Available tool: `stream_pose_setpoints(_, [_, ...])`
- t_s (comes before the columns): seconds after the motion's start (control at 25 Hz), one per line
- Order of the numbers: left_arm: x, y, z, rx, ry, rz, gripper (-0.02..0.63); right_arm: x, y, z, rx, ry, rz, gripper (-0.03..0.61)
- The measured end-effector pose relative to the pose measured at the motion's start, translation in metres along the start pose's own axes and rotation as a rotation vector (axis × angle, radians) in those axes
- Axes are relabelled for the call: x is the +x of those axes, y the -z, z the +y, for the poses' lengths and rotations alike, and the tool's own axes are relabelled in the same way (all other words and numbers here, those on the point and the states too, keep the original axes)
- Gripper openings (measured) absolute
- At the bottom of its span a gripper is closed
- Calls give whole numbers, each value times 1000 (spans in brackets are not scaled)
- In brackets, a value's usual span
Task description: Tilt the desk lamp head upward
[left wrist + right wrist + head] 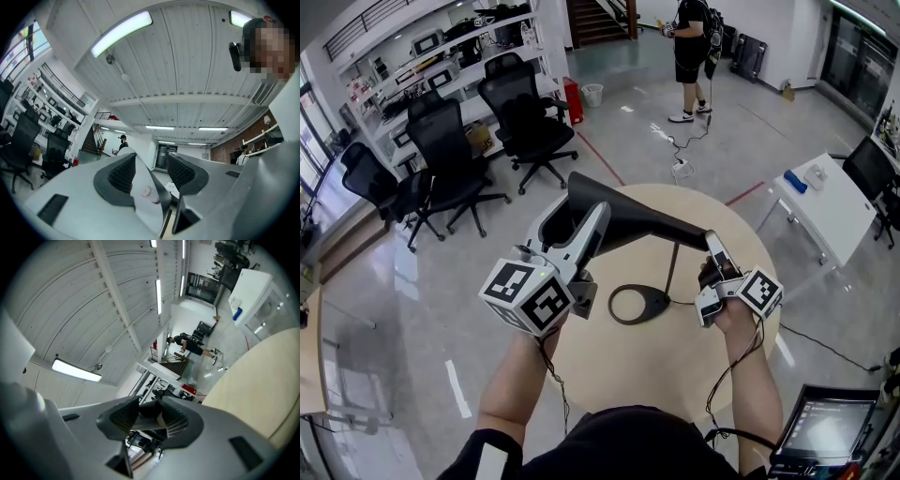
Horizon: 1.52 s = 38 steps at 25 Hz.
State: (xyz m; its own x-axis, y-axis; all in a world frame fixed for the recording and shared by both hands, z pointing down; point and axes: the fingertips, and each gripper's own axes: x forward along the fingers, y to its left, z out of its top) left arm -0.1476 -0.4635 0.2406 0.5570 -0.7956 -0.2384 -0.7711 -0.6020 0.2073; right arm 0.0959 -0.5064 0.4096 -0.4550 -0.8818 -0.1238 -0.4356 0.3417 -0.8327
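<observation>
Open office with a glossy grey floor (412, 281). Shelving (441, 56) runs along the far left wall, with black office chairs (450, 150) in front of it. White table (834, 211) at right. One person (692, 52) stands far back near the stairs (600, 19). Work surface is a round beige table (675, 375); a screen (830, 427) sits just off its lower right edge. The lamp head (637, 216) is a long black bar over the far half of the table, spanning from one gripper to the other. A thin stem (671, 272) drops from near its right end to the ring base (659, 302), which lies flat near the table's middle. The left gripper (579, 208) is on the wide left end. Its jaws stand wide and the head's edge runs slantwise between them, lying along one pad and meeting the other jaw low down, so it's grasping the head across its width. The right gripper (712, 246) is on the narrow right end, just past the stem, with its jaws drawn in tight and clamped on that end.
</observation>
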Motion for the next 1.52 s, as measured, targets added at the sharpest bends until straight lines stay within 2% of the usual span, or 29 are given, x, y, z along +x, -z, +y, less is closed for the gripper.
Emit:
stream_pose_setpoints(0.72, [14, -5, -12, 76, 11, -1, 221, -3, 5, -11, 39, 3, 1, 152])
stream_pose_setpoints(0.96, [16, -11, -12, 71, 8, -2, 221, 0, 4, -3, 84, -29, -7, 152])
stream_pose_setpoints(1.52, [11, -10, -11, 48, 10, -21, 221, -2, 5, -7, 49, -19, -5, 152])
